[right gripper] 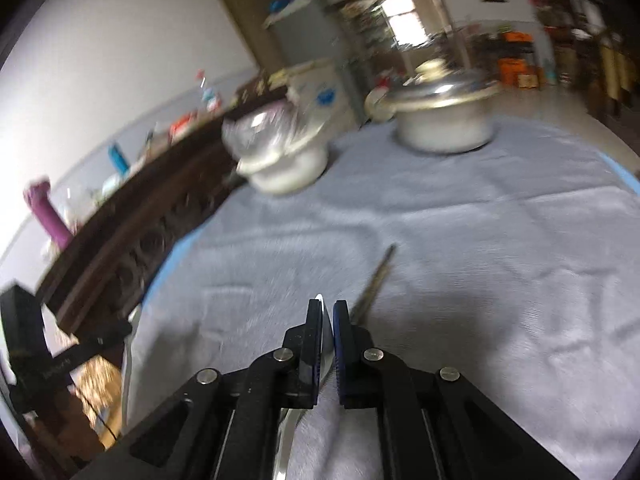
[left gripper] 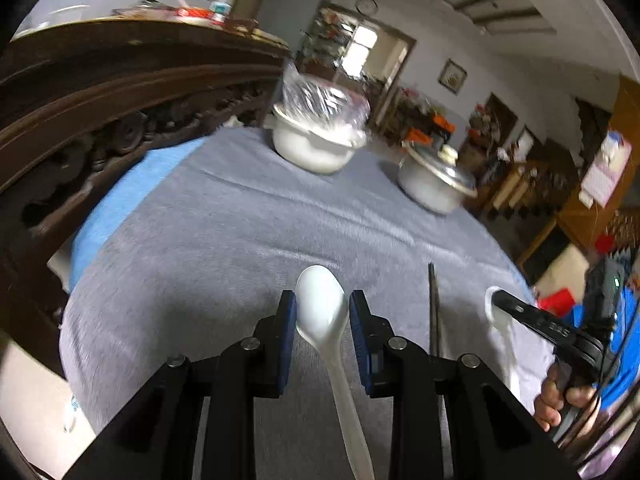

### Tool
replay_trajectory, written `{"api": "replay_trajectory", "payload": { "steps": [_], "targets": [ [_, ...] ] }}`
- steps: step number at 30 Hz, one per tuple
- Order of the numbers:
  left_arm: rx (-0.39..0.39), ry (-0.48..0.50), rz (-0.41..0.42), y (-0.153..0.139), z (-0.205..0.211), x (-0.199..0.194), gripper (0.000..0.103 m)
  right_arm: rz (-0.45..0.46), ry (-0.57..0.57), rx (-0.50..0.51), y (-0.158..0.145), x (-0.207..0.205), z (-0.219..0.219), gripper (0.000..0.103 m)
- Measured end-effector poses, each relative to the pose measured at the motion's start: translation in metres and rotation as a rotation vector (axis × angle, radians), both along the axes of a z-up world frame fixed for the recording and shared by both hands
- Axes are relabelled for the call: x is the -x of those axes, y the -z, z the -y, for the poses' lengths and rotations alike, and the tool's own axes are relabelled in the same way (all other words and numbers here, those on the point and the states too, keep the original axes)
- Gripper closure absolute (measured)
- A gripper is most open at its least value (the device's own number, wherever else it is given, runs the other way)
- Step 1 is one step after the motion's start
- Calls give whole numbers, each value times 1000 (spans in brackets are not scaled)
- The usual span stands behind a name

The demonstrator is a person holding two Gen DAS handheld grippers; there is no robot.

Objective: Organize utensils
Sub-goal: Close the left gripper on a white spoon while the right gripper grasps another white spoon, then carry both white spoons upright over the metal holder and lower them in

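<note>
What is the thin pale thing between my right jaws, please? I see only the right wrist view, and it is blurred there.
Observer: The left wrist view shows the right gripper shut on a second white spoon, near its bowl.
Operator: Thank you. What is the left gripper doing?
Observer: The left gripper is open, with its jaws on either side of the bowl of a white spoon on the grey cloth.
Operator: And the dark stick ahead of me?
Observer: Those are dark chopsticks, lying on the cloth between the two spoons.
</note>
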State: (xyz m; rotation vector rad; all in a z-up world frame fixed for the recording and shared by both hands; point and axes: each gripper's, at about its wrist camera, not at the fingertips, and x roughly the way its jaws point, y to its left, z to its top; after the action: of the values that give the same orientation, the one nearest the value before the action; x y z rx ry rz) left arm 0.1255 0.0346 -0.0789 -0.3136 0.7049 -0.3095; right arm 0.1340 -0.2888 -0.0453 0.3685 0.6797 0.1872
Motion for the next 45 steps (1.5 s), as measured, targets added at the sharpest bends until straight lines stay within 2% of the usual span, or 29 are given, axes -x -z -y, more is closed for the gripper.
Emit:
{"api": "replay_trajectory", "payload": {
  "steps": [9, 14, 18, 22, 25, 31, 37, 45],
  "targets": [
    [86, -92, 107, -23, -10, 68, 75, 166, 150, -62, -39, 85, 21, 97],
    [122, -116, 239, -50, -11, 112, 75, 288, 193, -132, -56, 128, 17, 97],
    [144, -91, 354, -70, 1, 140, 75, 394, 234, -214, -66, 155, 15, 97],
    [194, -39, 453, -82, 17, 160, 75, 478, 247, -190, -77, 170, 2, 97],
    [205, -11, 502, -86, 31, 166, 75, 518, 267, -194, -76, 178, -3, 97],
    [163, 40, 584, -87, 59, 169, 75, 551, 279, -143, -68, 182, -20, 97],
    [102, 49, 600, -76, 86, 151, 75, 554, 298, -90, -60, 181, -30, 97],
    [8, 52, 599, -55, 100, 156, 75, 562, 284, -19, -48, 182, -42, 96]
  ]
}}
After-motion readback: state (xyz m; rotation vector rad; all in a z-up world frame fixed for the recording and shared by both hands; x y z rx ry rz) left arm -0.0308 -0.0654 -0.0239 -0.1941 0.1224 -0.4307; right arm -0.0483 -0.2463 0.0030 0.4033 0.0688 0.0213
